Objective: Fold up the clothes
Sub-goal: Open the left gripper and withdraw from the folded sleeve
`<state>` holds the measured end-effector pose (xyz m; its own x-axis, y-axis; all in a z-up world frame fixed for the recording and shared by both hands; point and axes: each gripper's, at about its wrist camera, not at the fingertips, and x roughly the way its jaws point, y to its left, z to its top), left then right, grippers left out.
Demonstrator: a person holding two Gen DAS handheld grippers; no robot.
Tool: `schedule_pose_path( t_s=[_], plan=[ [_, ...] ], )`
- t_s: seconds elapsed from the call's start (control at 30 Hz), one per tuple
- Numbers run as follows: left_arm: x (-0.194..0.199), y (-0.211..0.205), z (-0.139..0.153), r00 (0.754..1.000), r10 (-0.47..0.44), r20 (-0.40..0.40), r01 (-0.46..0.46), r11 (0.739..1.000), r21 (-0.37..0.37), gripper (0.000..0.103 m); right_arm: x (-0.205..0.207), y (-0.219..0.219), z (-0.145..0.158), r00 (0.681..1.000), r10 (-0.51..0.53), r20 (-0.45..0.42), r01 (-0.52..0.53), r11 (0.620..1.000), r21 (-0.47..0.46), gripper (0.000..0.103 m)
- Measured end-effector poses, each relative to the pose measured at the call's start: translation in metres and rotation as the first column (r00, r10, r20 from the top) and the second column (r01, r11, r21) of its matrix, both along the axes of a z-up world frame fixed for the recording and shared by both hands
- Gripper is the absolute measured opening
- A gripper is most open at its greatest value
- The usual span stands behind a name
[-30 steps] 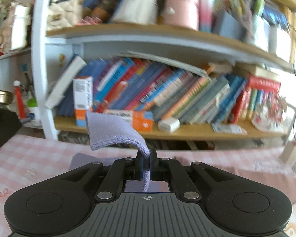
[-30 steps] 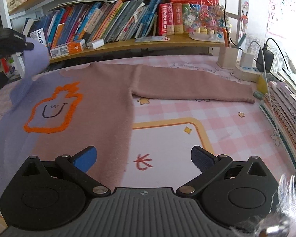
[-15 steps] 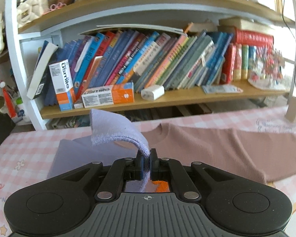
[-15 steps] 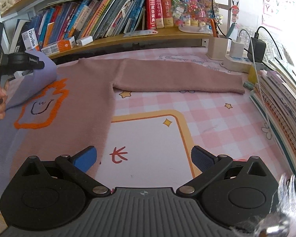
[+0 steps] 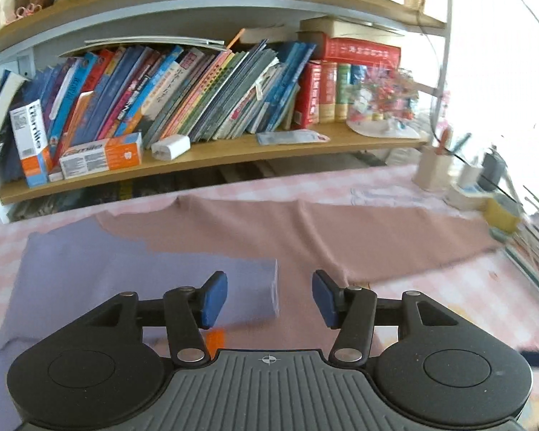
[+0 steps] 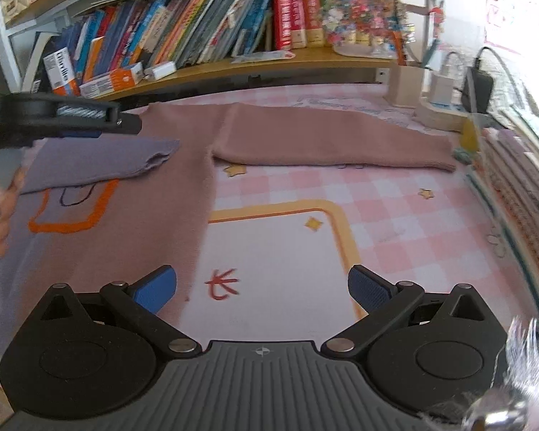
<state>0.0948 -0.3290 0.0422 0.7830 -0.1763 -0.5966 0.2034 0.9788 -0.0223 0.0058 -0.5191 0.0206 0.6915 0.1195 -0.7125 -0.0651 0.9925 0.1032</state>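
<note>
A sweater lies flat on the table, its body mauve-pink [image 6: 161, 222] with an orange outline drawing [image 6: 72, 222], its left part lilac. The lilac sleeve [image 5: 183, 283] [image 6: 100, 165] lies folded across the chest, cuff end toward the middle. The pink right sleeve [image 6: 341, 140] [image 5: 395, 237] stretches out to the right. My left gripper [image 5: 269, 300] is open and empty, just above the lilac cuff; it shows in the right wrist view [image 6: 64, 118] too. My right gripper [image 6: 262, 287] is open and empty over the tablecloth, right of the sweater's hem.
A bookshelf [image 5: 212, 154] full of books runs along the back. A pen holder [image 6: 404, 84], chargers [image 6: 479, 86] and a yellow item [image 6: 469, 136] stand at the back right. Stacked books [image 6: 521, 186] line the right edge. The pink checked tablecloth [image 6: 395, 197] covers the table.
My left gripper carried the lilac sleeve across the chest, lowered it and opened, letting it go. The sleeve now lies flat. My right gripper shifted slightly.
</note>
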Motion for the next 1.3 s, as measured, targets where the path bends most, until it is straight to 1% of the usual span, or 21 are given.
schedule_pose_path(
  t_s=[0.07, 0.13, 0.17, 0.23, 0.27, 0.43, 0.6, 0.67, 0.83, 0.9, 0.97, 1.03, 1.07, 1.13, 1.17, 1.2, 1.23, 1.27, 1.3],
  plan=[
    [-0.019, 0.018, -0.003, 0.999, 0.047, -0.011, -0.047, 0.999, 0.025, 0.053, 0.004, 0.010, -0.002, 0.999, 0.036, -0.004, -0.036, 0.999, 0.008, 0.103],
    [-0.037, 0.042, -0.010, 0.991, 0.130, -0.030, -0.128, 0.991, 0.045, 0.053, 0.006, 0.020, -0.003, 0.998, 0.070, -0.004, -0.070, 0.997, 0.012, 0.103],
    [-0.047, 0.056, -0.013, 0.983, 0.179, -0.040, -0.177, 0.983, 0.050, 0.053, 0.006, 0.026, -0.003, 0.997, 0.081, -0.005, -0.080, 0.997, 0.014, 0.103],
    [-0.069, 0.085, -0.018, 0.959, 0.279, -0.058, -0.276, 0.959, 0.058, 0.053, 0.007, 0.035, -0.004, 0.996, 0.093, -0.009, -0.093, 0.996, 0.017, 0.103],
    [-0.077, 0.095, -0.020, 0.949, 0.310, -0.063, -0.307, 0.950, 0.058, 0.053, 0.007, 0.039, -0.005, 0.995, 0.096, -0.012, -0.096, 0.995, 0.019, 0.103],
    [-0.108, 0.140, -0.028, 0.901, 0.428, -0.077, -0.425, 0.904, 0.046, 0.053, 0.001, 0.058, -0.007, 0.996, 0.086, -0.037, -0.086, 0.996, 0.009, 0.103],
    [-0.139, 0.185, -0.037, 0.838, 0.538, -0.092, -0.537, 0.843, 0.036, 0.053, -0.015, 0.074, -0.008, 0.996, 0.066, -0.060, -0.068, 0.997, -0.028, 0.103],
    [-0.142, 0.195, -0.041, 0.837, 0.538, -0.102, -0.538, 0.843, 0.027, 0.053, -0.024, 0.080, -0.007, 0.997, 0.059, -0.060, -0.061, 0.997, -0.043, 0.103],
    [-0.142, 0.206, -0.051, 0.856, 0.504, -0.115, -0.505, 0.863, 0.024, 0.053, -0.044, 0.085, -0.006, 0.998, 0.009, -0.057, -0.012, 0.998, -0.058, 0.101],
    [-0.141, 0.211, -0.055, 0.856, 0.500, -0.131, -0.503, 0.864, 0.014, 0.053, -0.050, 0.084, -0.006, 0.998, -0.017, -0.064, 0.013, 0.998, -0.055, 0.100],
    [-0.139, 0.216, -0.061, 0.851, 0.498, -0.170, -0.507, 0.862, -0.013, 0.053, -0.055, 0.082, -0.007, 0.997, -0.041, -0.069, 0.038, 0.998, -0.046, 0.098],
    [-0.138, 0.221, -0.067, 0.843, 0.497, -0.205, -0.515, 0.857, -0.041, 0.052, -0.059, 0.080, -0.007, 0.996, -0.058, -0.074, 0.056, 0.998, -0.036, 0.087],
    [-0.138, 0.223, -0.069, 0.839, 0.496, -0.222, -0.519, 0.853, -0.054, 0.052, -0.060, 0.080, -0.007, 0.995, -0.065, -0.079, 0.062, 0.998, -0.032, 0.085],
    [-0.138, 0.225, -0.071, 0.842, 0.491, -0.225, -0.516, 0.854, -0.068, 0.050, -0.062, 0.079, -0.009, 0.993, -0.075, -0.091, 0.073, 0.997, -0.020, 0.072],
    [-0.138, 0.225, -0.072, 0.844, 0.488, -0.223, -0.513, 0.855, -0.070, 0.048, -0.062, 0.079, -0.009, 0.992, -0.080, -0.099, 0.079, 0.997, -0.013, 0.067],
    [-0.137, 0.225, -0.073, 0.846, 0.485, -0.222, -0.510, 0.857, -0.074, 0.040, -0.062, 0.078, -0.010, 0.991, -0.085, -0.107, 0.084, 0.996, -0.007, 0.057],
    [-0.137, 0.225, -0.073, 0.848, 0.480, -0.223, -0.507, 0.858, -0.082, 0.037, -0.061, 0.078, -0.011, 0.990, -0.087, -0.116, 0.087, 0.996, -0.001, 0.052],
    [-0.137, 0.224, -0.074, 0.852, 0.472, -0.225, -0.501, 0.860, -0.093, 0.026, -0.059, 0.078, -0.012, 0.988, -0.086, -0.125, 0.088, 0.996, 0.006, 0.041],
    [-0.137, 0.223, -0.075, 0.859, 0.458, -0.230, -0.490, 0.864, -0.111, 0.012, -0.058, 0.078, -0.013, 0.987, -0.086, -0.135, 0.088, 0.996, 0.012, 0.034]
  ],
)
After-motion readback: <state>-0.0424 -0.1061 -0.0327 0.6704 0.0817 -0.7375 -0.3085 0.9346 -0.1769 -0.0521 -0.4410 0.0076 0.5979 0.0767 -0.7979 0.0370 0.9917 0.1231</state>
